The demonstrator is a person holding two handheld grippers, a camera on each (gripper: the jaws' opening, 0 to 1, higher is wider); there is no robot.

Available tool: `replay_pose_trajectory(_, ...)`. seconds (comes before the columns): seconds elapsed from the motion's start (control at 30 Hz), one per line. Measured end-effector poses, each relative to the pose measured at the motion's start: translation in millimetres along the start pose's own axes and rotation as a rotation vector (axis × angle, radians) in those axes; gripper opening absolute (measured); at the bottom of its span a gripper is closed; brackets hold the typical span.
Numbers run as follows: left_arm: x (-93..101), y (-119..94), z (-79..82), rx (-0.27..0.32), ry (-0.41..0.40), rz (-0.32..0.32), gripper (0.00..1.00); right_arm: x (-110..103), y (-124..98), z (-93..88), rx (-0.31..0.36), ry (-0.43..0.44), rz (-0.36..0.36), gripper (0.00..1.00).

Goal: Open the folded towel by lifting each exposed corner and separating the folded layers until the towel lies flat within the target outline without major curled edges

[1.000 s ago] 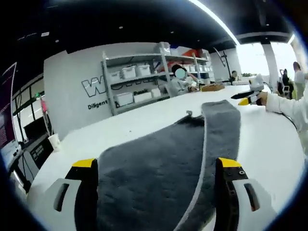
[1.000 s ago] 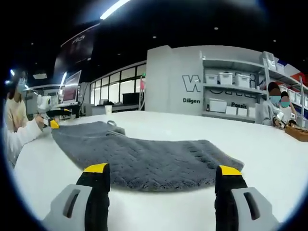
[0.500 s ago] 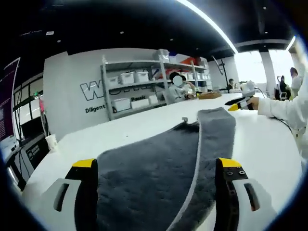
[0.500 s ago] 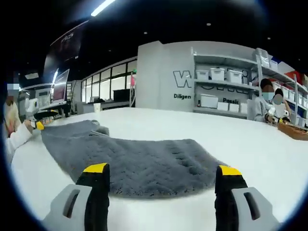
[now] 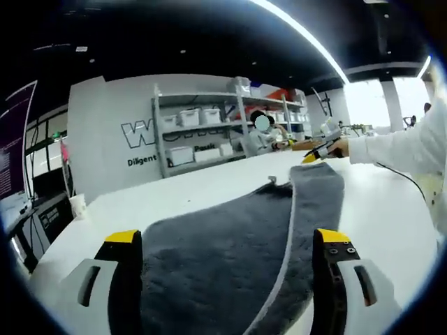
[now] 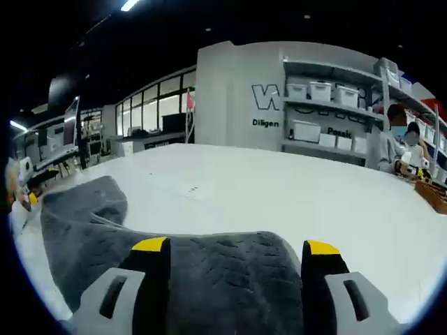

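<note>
Where plush grey towel (image 6: 223,276) bulges, right tongs (image 6: 236,246) straddle fold.

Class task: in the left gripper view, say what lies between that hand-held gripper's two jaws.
The grey towel lies between the open jaws of the left hand-held gripper, in the left gripper view.

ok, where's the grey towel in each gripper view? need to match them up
Left gripper view: grey towel runs from between the left gripper jaws up toward centre-right.
Right gripper view: it fills the lower left, its edge between the right gripper jaws.
Shared landmark: shelving rack with white bins.
</note>
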State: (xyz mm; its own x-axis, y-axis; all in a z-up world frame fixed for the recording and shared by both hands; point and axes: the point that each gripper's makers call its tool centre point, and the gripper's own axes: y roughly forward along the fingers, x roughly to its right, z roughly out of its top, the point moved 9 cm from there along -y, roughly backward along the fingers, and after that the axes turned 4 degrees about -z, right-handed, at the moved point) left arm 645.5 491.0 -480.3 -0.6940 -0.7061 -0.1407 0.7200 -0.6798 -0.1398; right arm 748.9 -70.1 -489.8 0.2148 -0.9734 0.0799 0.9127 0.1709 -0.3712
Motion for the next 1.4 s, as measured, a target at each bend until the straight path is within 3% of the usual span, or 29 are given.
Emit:
replay_pose_trajectory(0.17, 0.2, 0.5, -0.9, -0.005, 0.001, 0.002, 1.00, 7.4, 20.8, -2.6, -0.040, -0.004, -0.039, 0.62)
replay_pose_trajectory(0.4, -0.7, 1.4, -1.1, -0.006, 0.001, 0.001, 1.00, 11.5, 36.8, -8.6, -0.098, -0.021, -0.079, 0.40)
replay_pose_trajectory(0.57, -1.1, 1.0, -1.2, -0.007, 0.000, 0.007, 1.00, 22.6, 50.5, -10.3, -0.108, 0.023, -0.091, 0.38)
replay_pose_trajectory(0.67, -0.7, 1.8, -1.7, -0.008, -0.002, 0.004, 1.00, 18.6, 48.0, -12.8, -0.104, 0.044, -0.079, 0.33)
replay_pose_trajectory(0.83, 0.8, 3.2, -2.5, -0.014, 0.000, -0.001, 1.00, 15.6, 50.5, -11.5, -0.099, 0.032, -0.063, 0.16)
replay_pose_trajectory(0.9, 1.0, 3.5, -2.6, -0.013, -0.001, -0.004, 1.00, 12.3, 48.4, -8.2, -0.085, 0.003, -0.061, 0.06)
replay_pose_trajectory(1.03, 0.6, 3.7, -2.9, -0.016, 0.002, -0.002, 1.00, 10.7, 44.5, -2.6, -0.053, -0.088, -0.084, 0.00)
replay_pose_trajectory(1.27, 0.4, 4.1, -2.6, -0.013, 0.003, -0.006, 1.00, 14.6, 21.9, 12.3, 0.053, -0.085, -0.042, 0.00)
replay_pose_trajectory(1.4, 0.2, 3.7, -2.2, -0.013, 0.005, -0.002, 1.00, 20.5, -1.3, 19.9, 0.143, -0.040, -0.005, 0.00)
